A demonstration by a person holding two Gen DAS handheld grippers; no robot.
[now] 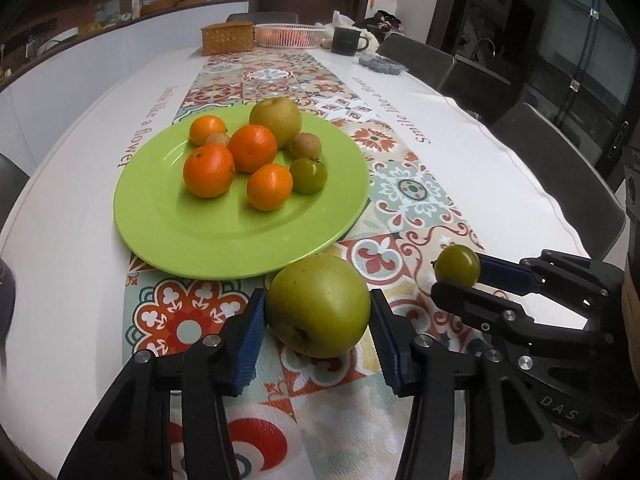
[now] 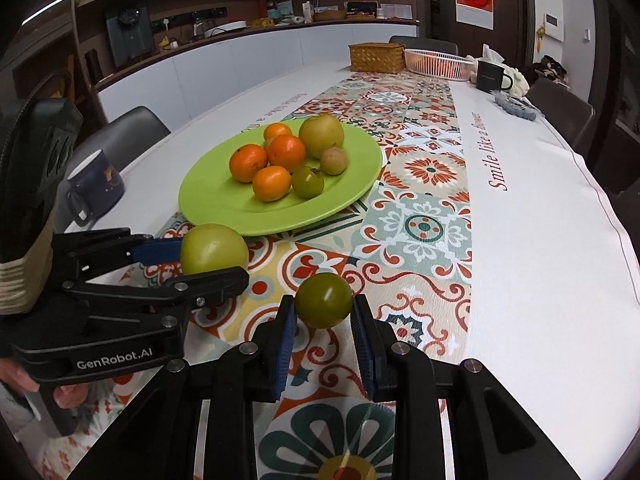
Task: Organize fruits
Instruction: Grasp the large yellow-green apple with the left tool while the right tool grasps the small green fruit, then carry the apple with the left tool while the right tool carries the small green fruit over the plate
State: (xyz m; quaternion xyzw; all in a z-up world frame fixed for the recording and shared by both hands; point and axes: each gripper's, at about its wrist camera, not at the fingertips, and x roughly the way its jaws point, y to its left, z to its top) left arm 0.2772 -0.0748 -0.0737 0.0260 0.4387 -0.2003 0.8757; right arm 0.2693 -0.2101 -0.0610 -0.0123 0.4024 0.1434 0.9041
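A green plate on the patterned table runner holds several oranges, a green apple, a small green tomato and small brownish fruits. My left gripper is shut on a large green apple just in front of the plate. My right gripper is shut on a small green tomato, to the right of the apple and near the cloth.
A dark blue mug stands left of the plate. At the far end are a wicker box, a white basket and a dark mug. Chairs line the table's right side.
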